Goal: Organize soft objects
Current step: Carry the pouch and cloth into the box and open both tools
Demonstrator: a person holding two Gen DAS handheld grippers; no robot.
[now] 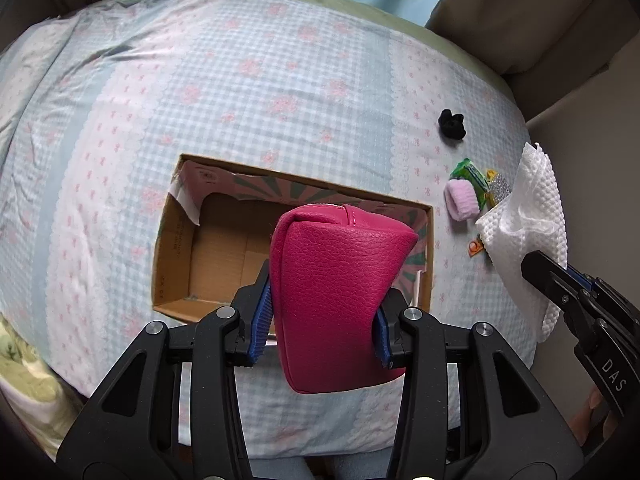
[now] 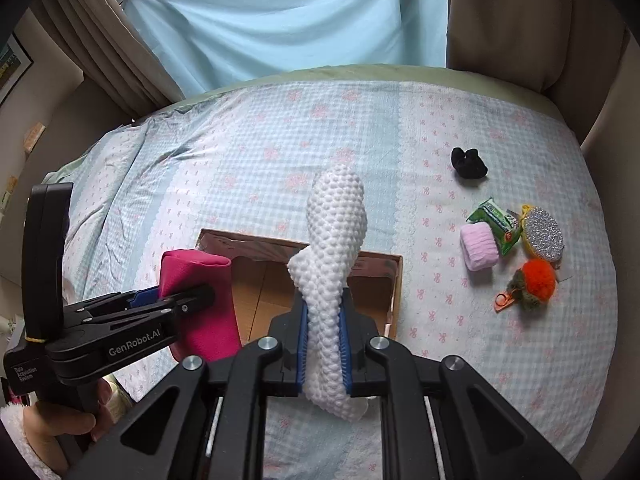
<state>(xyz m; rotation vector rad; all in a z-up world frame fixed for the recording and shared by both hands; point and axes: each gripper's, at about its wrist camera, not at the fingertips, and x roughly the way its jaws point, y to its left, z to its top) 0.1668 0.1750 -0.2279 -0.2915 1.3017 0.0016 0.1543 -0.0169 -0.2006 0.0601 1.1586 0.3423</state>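
My left gripper (image 1: 322, 320) is shut on a magenta leatherette pouch (image 1: 336, 296), held in the air over the near edge of an open cardboard box (image 1: 176, 240) on the bed. My right gripper (image 2: 325, 344) is shut on a white dimpled cloth (image 2: 334, 240), which stands up from the blue pads above the same box (image 2: 394, 280). In the right wrist view the left gripper (image 2: 182, 298) and pouch (image 2: 200, 300) hang at the left of the box. The left wrist view shows the cloth (image 1: 528, 220) and right gripper (image 1: 556, 276) at the far right.
To the right of the box lie a pink roll (image 2: 478, 248), a green packet (image 2: 496, 220), a silver glitter puff (image 2: 544, 232), an orange pompom (image 2: 538, 276), and a black scrunchie (image 2: 469, 163). Curtains (image 2: 280, 12) hang behind the bed. A hand (image 2: 72, 424) grips the left handle.
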